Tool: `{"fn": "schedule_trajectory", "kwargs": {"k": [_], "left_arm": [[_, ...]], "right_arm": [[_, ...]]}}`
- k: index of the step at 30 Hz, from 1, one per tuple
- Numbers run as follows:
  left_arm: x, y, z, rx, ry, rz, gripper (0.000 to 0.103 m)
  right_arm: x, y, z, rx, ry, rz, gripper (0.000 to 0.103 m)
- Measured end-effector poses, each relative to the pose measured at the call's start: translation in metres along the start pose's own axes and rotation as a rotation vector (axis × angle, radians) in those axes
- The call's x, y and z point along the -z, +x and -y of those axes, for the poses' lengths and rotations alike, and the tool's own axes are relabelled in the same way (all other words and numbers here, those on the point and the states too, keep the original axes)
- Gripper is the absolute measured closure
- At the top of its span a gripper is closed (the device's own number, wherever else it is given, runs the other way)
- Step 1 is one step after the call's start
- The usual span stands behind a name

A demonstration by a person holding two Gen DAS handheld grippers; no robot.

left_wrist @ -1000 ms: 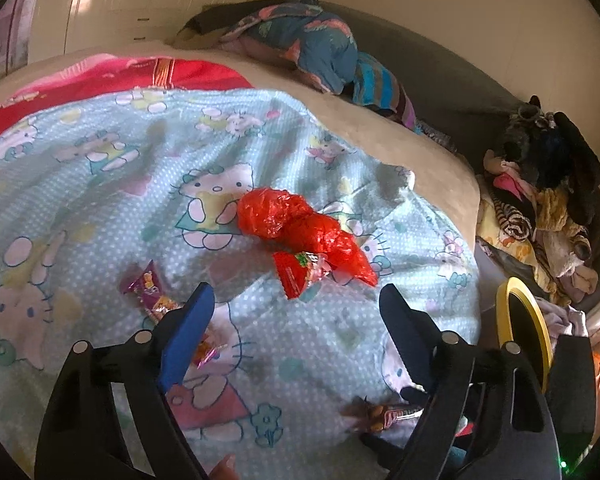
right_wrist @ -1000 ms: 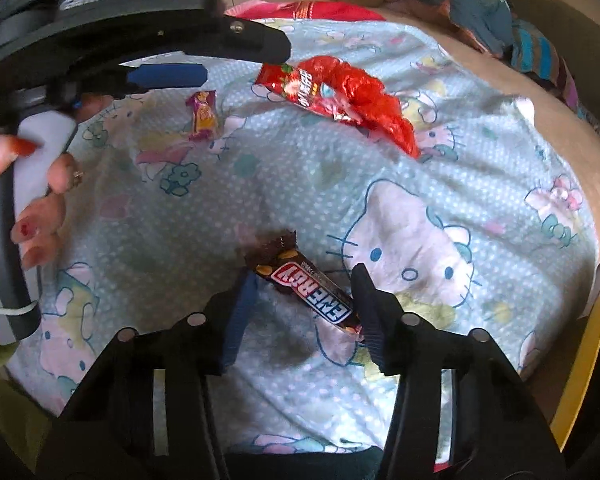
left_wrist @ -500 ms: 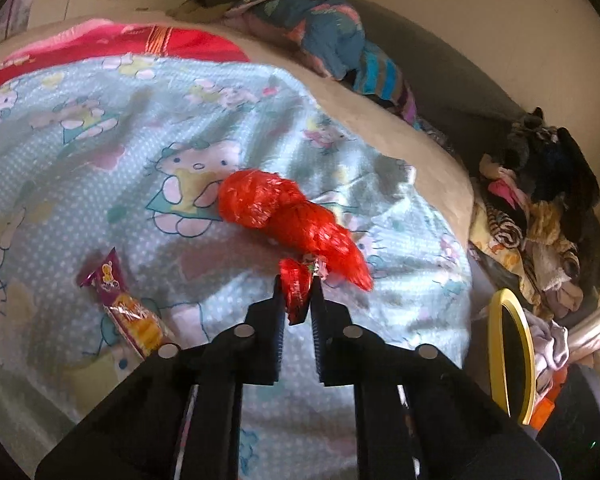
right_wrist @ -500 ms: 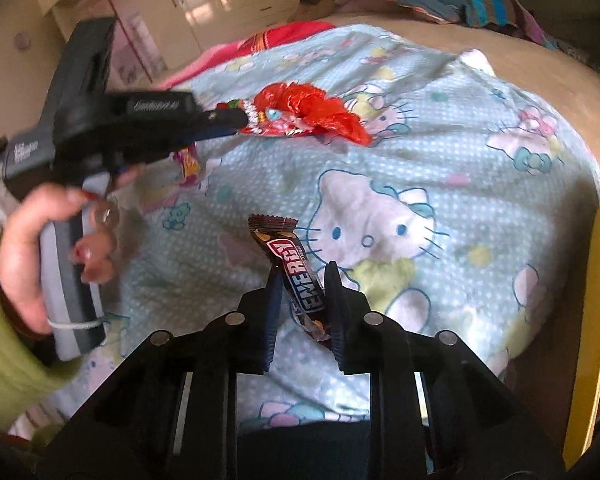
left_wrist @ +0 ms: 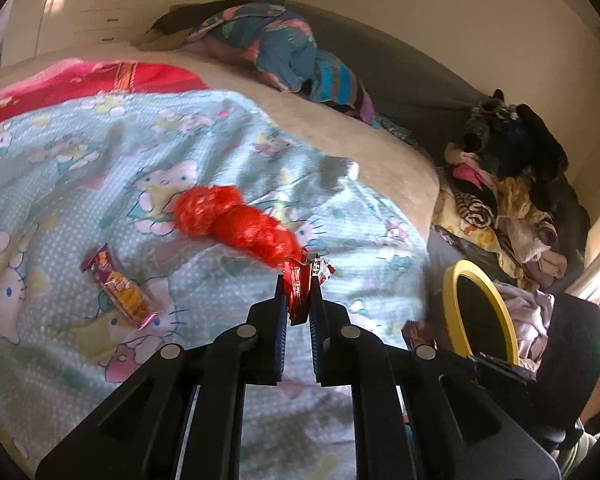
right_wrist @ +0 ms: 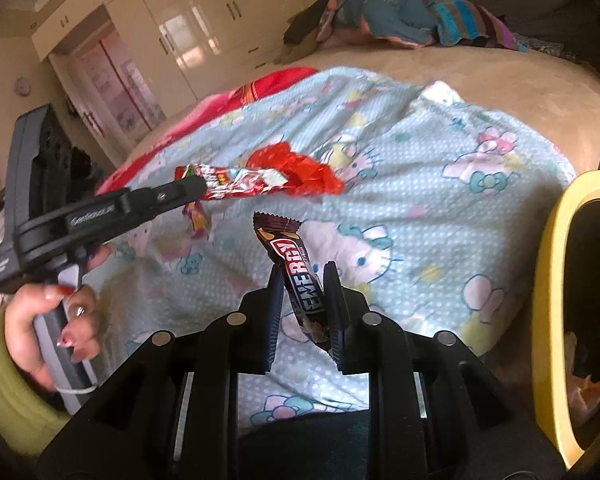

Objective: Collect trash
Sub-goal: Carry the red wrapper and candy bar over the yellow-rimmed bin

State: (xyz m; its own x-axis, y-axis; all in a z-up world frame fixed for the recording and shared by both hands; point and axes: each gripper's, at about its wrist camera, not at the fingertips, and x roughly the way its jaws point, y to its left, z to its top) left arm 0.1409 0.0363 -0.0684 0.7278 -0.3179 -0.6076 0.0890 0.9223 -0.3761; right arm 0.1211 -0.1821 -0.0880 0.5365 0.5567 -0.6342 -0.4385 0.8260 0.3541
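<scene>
Currently my left gripper (left_wrist: 299, 295) is clamped on a flat red foil snack wrapper (left_wrist: 296, 294), lifted above the pale blue cartoon-cat bedsheet (left_wrist: 80, 168), just beside a crumpled red plastic bag (left_wrist: 236, 228). My right gripper (right_wrist: 300, 300) pinches a brown "Energy" chocolate bar wrapper (right_wrist: 296, 276), upright, near the yellow-rimmed black bin (right_wrist: 552, 280). 1 purple-and-orange candy wrapper (left_wrist: 120, 294) lies on the sheet.

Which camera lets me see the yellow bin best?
The left wrist view: the yellow bin shows most of its yellow rim and its dark opening beside the bed. In the right wrist view the bin is cut off at the picture's right edge, so only part of the rim shows.
</scene>
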Motion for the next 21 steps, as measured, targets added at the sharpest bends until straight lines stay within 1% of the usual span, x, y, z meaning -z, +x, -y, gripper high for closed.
{"fn": "schedule_trajectory", "kwargs": {"k": [6, 11, 21], "left_arm": [[-0.004, -0.007, 0.03, 0.049, 0.055, 0.013, 0.093], [-0.003, -0.009, 0.055, 0.084, 0.106, 0.008, 0.093], [0.002, -0.009, 0.092, 0.134, 0.179, -0.007, 0.093]], "right_arm": [[-0.005, -0.021, 0.018, 0.023, 0.048, 0.055, 0.088], [-0.008, -0.04, 0.038, 0.052, 0.093, 0.099, 0.088], [-0.005, -0.075, 0.079, 0.116, 0.184, 0.182, 0.088]]}}
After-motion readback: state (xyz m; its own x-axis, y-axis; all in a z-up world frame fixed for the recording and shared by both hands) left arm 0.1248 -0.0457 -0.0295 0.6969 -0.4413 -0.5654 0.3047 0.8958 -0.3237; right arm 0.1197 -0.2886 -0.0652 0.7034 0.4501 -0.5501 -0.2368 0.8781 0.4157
